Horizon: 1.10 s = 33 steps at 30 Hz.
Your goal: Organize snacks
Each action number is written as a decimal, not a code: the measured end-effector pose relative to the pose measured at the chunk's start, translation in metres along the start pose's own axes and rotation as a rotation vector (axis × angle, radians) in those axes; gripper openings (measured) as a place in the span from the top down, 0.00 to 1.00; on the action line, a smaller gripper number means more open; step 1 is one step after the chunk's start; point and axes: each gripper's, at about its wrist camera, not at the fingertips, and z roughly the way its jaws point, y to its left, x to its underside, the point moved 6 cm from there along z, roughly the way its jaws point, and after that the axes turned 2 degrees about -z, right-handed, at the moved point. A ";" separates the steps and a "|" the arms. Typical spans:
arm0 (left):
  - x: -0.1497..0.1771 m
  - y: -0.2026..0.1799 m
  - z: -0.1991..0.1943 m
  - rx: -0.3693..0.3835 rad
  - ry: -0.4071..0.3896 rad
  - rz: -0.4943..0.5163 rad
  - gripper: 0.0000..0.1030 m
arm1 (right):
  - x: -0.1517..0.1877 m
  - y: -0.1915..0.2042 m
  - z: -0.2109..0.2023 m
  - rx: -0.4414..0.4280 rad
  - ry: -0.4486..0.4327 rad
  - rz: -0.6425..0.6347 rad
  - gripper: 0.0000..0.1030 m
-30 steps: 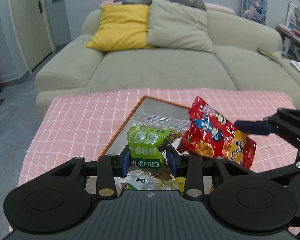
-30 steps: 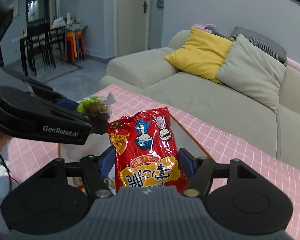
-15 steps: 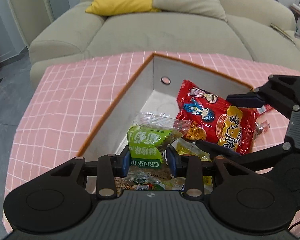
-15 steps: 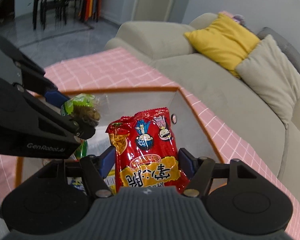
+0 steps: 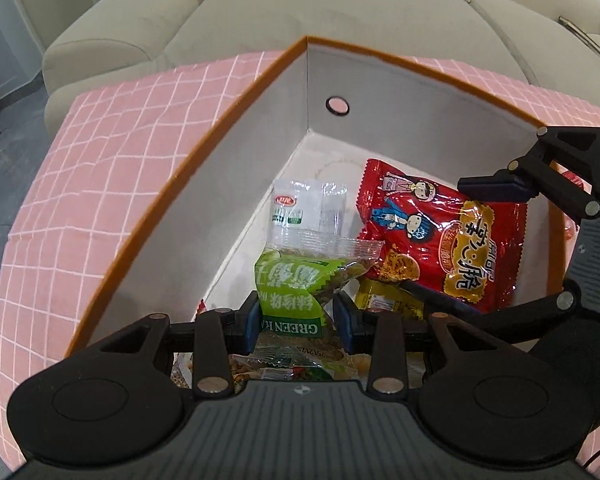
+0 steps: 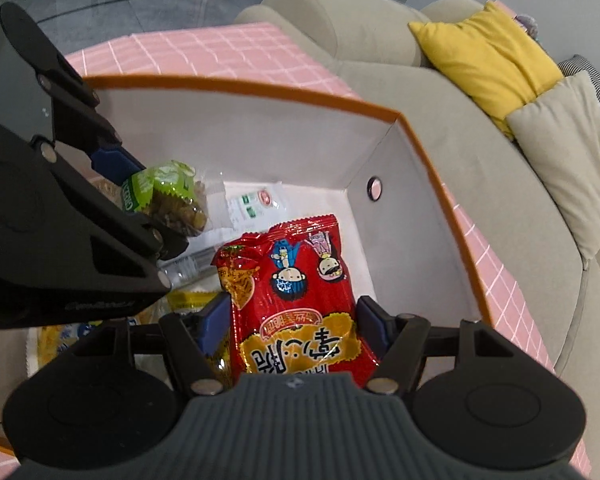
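My left gripper (image 5: 298,320) is shut on a green snack packet (image 5: 300,284), held inside the open orange-rimmed box (image 5: 228,128). That green packet (image 6: 164,196) and the left gripper (image 6: 140,200) also show at the left of the right wrist view. My right gripper (image 6: 290,326) is shut on a red snack bag (image 6: 296,292) with cartoon figures, lowered into the same box (image 6: 440,184). In the left wrist view the red bag (image 5: 440,240) hangs to the right of the green packet, with the right gripper (image 5: 456,244) around it.
On the box floor lie a clear white-labelled packet (image 5: 308,208), a yellow packet (image 5: 384,300) and several other snacks. The box stands on a pink checked tablecloth (image 5: 100,184). A beige sofa (image 5: 340,8) with a yellow cushion (image 6: 488,56) lies beyond.
Both grippers have come down with their packets from above the box into it. The views have tilted downward, so the box floor and the snacks lying there now show.
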 end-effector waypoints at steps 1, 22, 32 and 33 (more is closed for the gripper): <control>0.001 0.000 0.002 0.002 0.008 -0.001 0.59 | 0.003 0.003 0.000 -0.003 0.007 -0.004 0.37; -0.001 0.011 -0.033 0.019 -0.038 -0.064 0.39 | 0.002 -0.013 -0.026 -0.013 0.039 0.102 0.21; -0.006 0.011 -0.086 0.054 -0.177 -0.090 0.38 | 0.010 -0.044 -0.087 0.030 -0.090 0.352 0.18; -0.007 0.011 -0.091 0.058 -0.192 -0.090 0.38 | 0.013 -0.046 -0.095 0.037 -0.113 0.379 0.17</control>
